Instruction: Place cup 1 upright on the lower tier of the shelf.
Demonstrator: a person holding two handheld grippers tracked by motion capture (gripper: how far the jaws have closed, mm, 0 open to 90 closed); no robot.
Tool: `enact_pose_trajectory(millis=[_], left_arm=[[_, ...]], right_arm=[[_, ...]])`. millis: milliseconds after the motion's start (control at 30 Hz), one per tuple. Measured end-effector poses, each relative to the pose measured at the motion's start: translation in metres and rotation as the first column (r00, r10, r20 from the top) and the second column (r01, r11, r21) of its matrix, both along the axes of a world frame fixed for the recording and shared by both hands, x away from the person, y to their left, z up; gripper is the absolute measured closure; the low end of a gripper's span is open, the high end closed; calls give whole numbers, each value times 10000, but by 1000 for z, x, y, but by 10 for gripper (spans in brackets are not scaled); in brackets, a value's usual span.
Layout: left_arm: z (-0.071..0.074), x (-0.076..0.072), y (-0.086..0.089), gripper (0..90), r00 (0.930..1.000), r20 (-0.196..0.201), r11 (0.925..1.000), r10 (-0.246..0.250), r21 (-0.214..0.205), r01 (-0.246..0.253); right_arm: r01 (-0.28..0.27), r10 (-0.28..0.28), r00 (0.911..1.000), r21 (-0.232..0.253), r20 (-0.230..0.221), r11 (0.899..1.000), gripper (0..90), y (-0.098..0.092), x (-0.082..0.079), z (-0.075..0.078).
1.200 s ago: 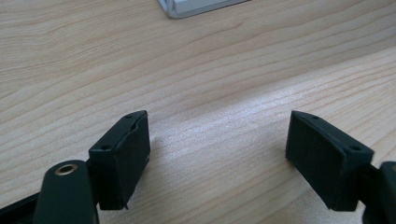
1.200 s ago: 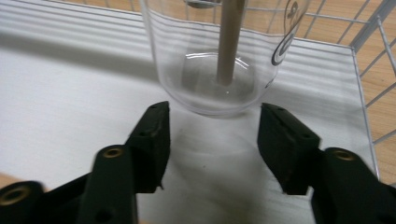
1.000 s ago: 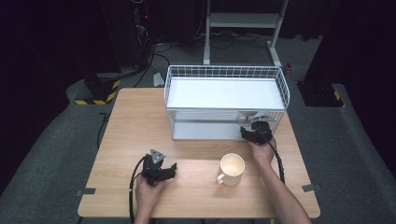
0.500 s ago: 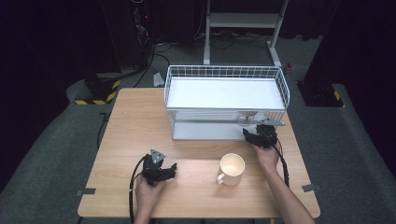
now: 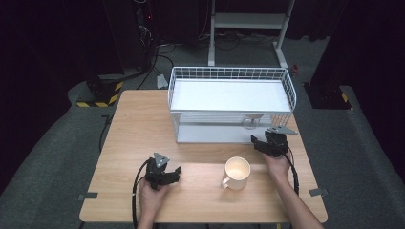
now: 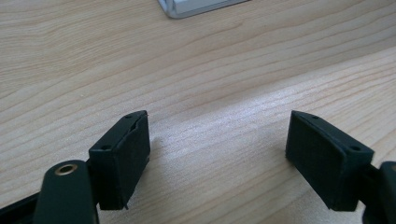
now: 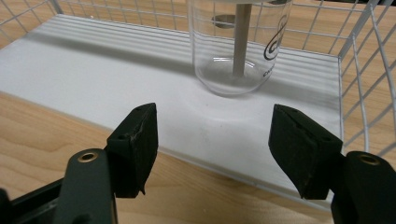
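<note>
A white two-tier wire rack stands at the back of the wooden table. On its lower shelf stands a clear glass with a black logo; through the rack's front it appears as a small shape. A cream mug sits on the table in front of the rack. My right gripper is open just before the lower shelf's edge, facing the glass. My left gripper rests low over bare wood, open and holding nothing.
The rack's wire side wall rises close on the right of the glass. Black stands, cables and a yellow-black striped base sit on the grey floor beyond the table.
My right gripper has shifted slightly right and back along the rack's front. The left gripper and the mug have stayed put.
</note>
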State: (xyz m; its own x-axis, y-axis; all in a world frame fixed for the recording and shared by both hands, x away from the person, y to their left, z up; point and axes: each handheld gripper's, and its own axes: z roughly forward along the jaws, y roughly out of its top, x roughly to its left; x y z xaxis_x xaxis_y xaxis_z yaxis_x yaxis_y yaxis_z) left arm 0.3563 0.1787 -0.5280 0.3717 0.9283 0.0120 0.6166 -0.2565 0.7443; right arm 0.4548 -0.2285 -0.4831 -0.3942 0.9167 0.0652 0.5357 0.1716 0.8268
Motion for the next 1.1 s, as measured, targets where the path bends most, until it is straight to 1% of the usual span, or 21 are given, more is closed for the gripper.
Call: enact_pose_trajectory(millis=[33, 67, 133, 267, 333, 433, 533, 567, 700, 733, 833, 867, 933, 1100], left_arm=[[0, 0, 0, 221, 10000, 0, 10000, -2, 3, 2], [0, 0, 0, 221, 10000, 0, 10000, -1, 1, 1], [0, 0, 0, 221, 10000, -1, 10000, -3, 3, 3], [0, 0, 0, 221, 10000, -1, 10000, -2, 1, 2], [0, 0, 0, 221, 10000, 0, 10000, 1, -4, -1], [0, 0, 0, 221, 10000, -3, 10000, -3, -2, 3], [0, 0, 0, 221, 10000, -3, 10000, -2, -2, 2], [0, 0, 0, 221, 10000, -3, 10000, -2, -2, 2], [0, 0, 0, 221, 10000, -4, 10000, -2, -3, 1], [0, 0, 0, 221, 10000, 0, 10000, 0, -5, 0], [0, 0, 0, 221, 10000, -2, 10000, 0, -5, 0], [0, 0, 0, 221, 10000, 0, 10000, 0, -4, 0], [0, 0, 0, 221, 10000, -4, 10000, 1, -2, -1], [0, 0, 0, 221, 10000, -3, 10000, 0, -6, 0]], right_arm=[[-29, 29, 10000, -34, 24, 10000, 332, -1, -2, 0], [5, -5, 10000, 11, -38, 10000, 330, -1, -3, 0], [-20, 20, 10000, 82, -6, 10000, 331, -3, -7, 0], [-52, 52, 10000, -28, 82, 10000, 330, -7, -14, -2], [-59, 59, 10000, 7, 2, 10000, 325, -9, -17, -3], [-118, 117, 9999, 154, 58, 9998, 324, -12, -23, -3], [-252, 249, 9996, 164, 163, 9995, 321, -14, -28, -4], [-243, 241, 9997, 185, 106, 9995, 321, -14, -29, -4], [-298, 293, 9993, 251, 212, 9992, 322, -18, -35, -4], [-280, 274, 9994, 311, 212, 9991, 322, -19, -37, -4], [-305, 297, 9992, 295, 260, 9991, 322, -21, -41, -3], [-257, 250, 9995, 348, 204, 9991, 322, -21, -43, -3], [-262, 251, 9992, 328, 320, 9991, 321, -22, -46, -3], [-262, 247, 9989, 382, 392, 9989, 322, -25, -52, -3]])
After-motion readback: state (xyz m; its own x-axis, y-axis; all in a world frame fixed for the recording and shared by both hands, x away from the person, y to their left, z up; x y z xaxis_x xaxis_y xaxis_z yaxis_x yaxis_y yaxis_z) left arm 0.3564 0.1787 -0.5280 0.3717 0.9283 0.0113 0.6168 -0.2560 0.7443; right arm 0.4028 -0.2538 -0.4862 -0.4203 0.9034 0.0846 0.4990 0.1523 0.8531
